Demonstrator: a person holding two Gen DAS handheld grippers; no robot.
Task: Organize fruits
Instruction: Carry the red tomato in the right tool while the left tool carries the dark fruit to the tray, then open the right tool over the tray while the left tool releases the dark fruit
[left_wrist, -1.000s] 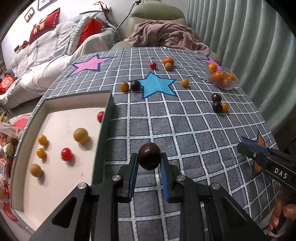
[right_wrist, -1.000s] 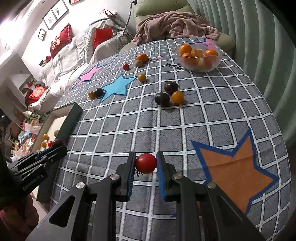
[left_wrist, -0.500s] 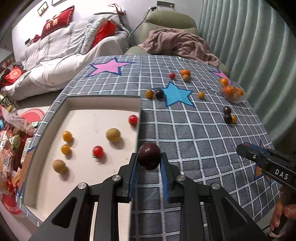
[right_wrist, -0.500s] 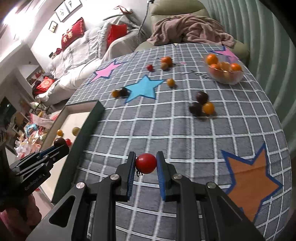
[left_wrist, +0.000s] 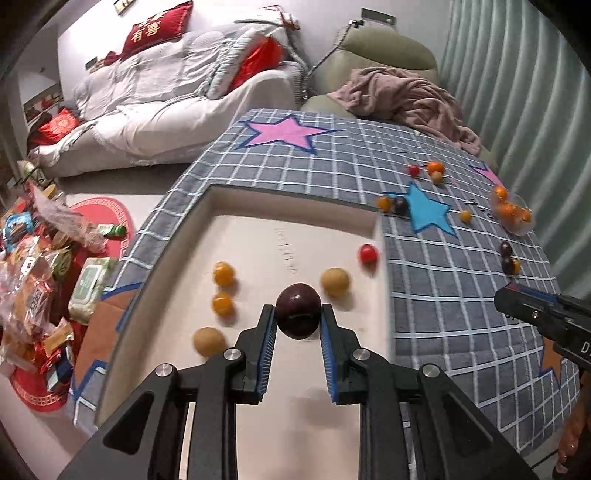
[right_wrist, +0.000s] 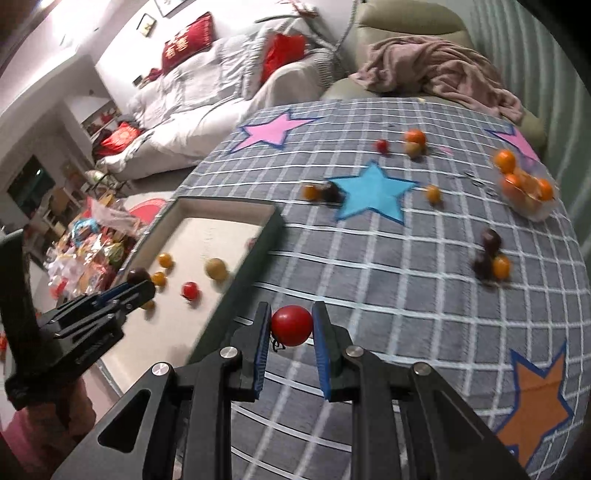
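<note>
My left gripper (left_wrist: 298, 318) is shut on a dark purple plum (left_wrist: 298, 312) and hangs over the white tray (left_wrist: 291, 205), above its floor. The tray holds a red tomato (left_wrist: 368, 253), two orange fruits (left_wrist: 223, 274) and two tan fruits (left_wrist: 334, 282). My right gripper (right_wrist: 291, 325) is shut on a red tomato (right_wrist: 291, 325) above the grey checked cloth, just right of the tray's dark wall (right_wrist: 255, 258). In the right wrist view the left gripper (right_wrist: 138, 284) shows over the tray with the plum (right_wrist: 137, 275) at its tip.
Loose fruits lie on the cloth: dark plums with an orange one (right_wrist: 491, 258), a pair beside the blue star (right_wrist: 321, 192), more farther back (right_wrist: 413, 142). A clear bowl of oranges (right_wrist: 526, 184) stands far right. Snack packets (left_wrist: 33, 288) crowd the floor left of the table.
Both grippers have travelled left with their fruits. The left one went from over the cloth to over the tray; the right one now nears the tray's right wall.
</note>
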